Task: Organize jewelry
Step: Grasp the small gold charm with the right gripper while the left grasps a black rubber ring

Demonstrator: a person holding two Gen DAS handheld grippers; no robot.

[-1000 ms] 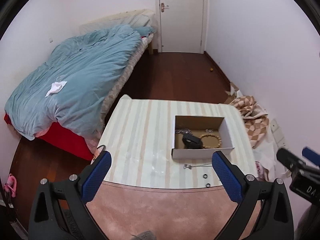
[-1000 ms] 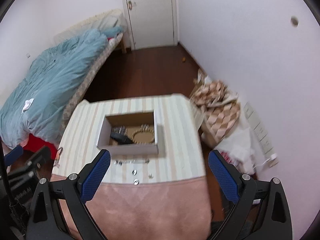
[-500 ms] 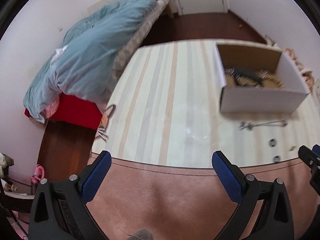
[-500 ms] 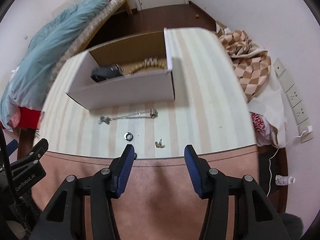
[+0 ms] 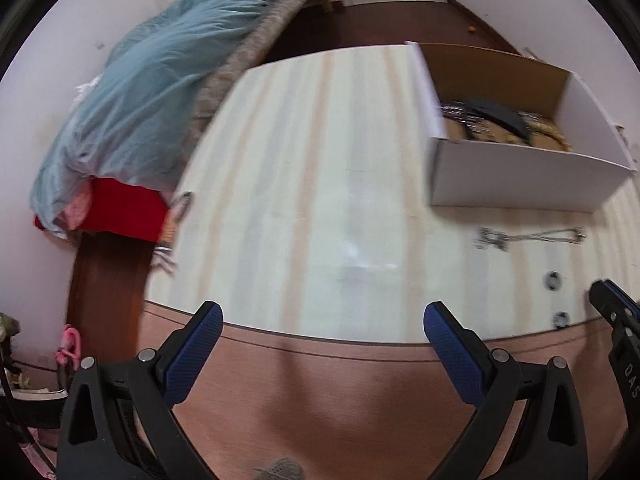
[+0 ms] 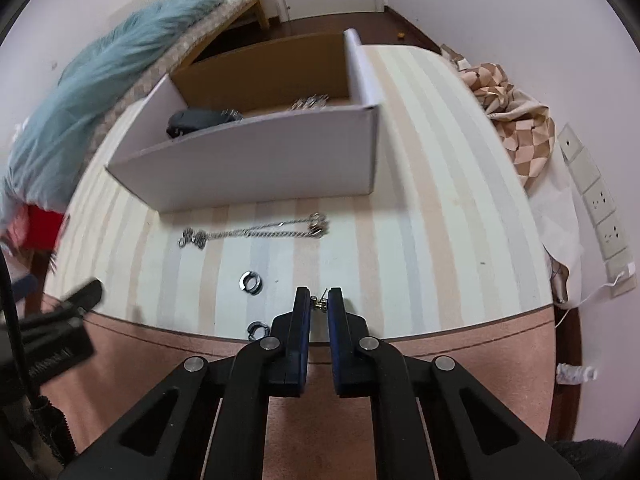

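A white cardboard box point(image 6: 260, 160) stands on the striped table and holds a black item point(image 6: 196, 120) and chains; it also shows in the left wrist view point(image 5: 520, 176). In front of it lie a silver chain point(image 6: 256, 234), one dark ring point(image 6: 250, 281), a second ring point(image 6: 256, 330) at the table edge, and a small gold earring point(image 6: 320, 301). My right gripper point(image 6: 319, 300) is nearly closed around the earring, its blue pads beside it. My left gripper point(image 5: 320, 328) is open and empty above the table's near left edge.
A bed with a blue duvet point(image 5: 152, 92) stands left of the table. Checkered fabric point(image 6: 516, 120) and wall sockets point(image 6: 600, 208) lie to the right. The table point(image 5: 304, 200) has a pink front border. The right gripper shows at the far right of the left view point(image 5: 616, 320).
Both grippers have dropped toward the table. My right gripper's jaws have narrowed from wide open to nearly shut around the gold earring. The left gripper stays open.
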